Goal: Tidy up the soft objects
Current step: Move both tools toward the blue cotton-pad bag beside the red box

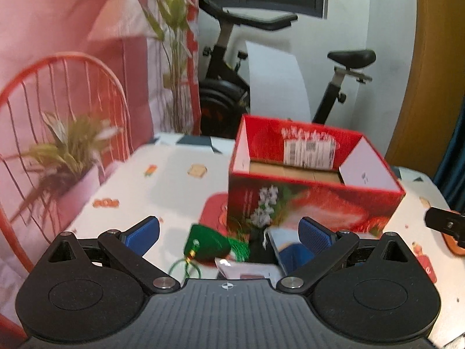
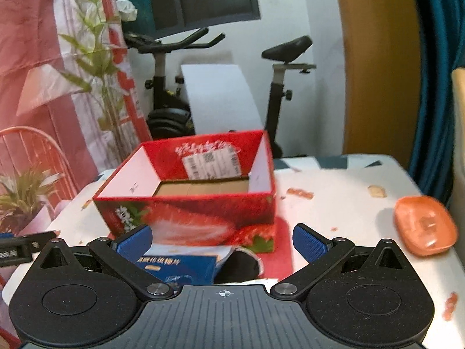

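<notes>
A red strawberry-print cardboard box stands open-topped on the table, also in the right wrist view; only its brown floor shows inside. In front of it lie a green tasselled pouch, a black soft item and a blue-and-white packet. My left gripper is open just above and short of these. My right gripper is open over the blue packet and the black item, touching neither.
A potted plant and a red wire chair stand at the table's left. An orange dish sits at the right edge. A red mat lies under the box. An exercise bike stands behind the table.
</notes>
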Demonstrator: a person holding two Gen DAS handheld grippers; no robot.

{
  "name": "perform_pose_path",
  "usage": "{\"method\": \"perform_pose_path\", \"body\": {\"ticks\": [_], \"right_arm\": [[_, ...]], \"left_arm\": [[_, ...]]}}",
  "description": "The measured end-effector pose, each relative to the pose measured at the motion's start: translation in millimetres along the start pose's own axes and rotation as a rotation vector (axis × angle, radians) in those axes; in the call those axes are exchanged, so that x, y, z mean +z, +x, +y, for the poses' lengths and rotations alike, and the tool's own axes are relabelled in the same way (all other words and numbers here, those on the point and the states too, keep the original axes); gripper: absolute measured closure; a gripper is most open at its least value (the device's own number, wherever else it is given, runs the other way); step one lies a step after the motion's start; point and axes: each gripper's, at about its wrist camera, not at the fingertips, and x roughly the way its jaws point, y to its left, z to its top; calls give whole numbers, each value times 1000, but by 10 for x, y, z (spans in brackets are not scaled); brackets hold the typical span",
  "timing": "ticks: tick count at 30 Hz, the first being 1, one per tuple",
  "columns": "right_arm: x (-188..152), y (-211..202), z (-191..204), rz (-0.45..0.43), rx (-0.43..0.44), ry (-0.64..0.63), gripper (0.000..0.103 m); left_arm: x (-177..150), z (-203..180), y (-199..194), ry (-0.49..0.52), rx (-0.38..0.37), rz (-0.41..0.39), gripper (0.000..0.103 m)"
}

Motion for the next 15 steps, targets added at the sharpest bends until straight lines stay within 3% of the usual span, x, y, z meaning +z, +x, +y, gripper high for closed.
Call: {"method": "perform_pose_path", "body": {"ticks": [4,9,15], "right_arm": [[-149,191,-24,29,44,36,0],[-229,383,-60,106,37,35,0],[-332,559,-138,147,104,62,0]], "left_arm": [[-161,-20,182,10,-15,40,4],[-305,-83,427,16,-33,144,4],[-402,-89,594,19,-49,181,9]]}}
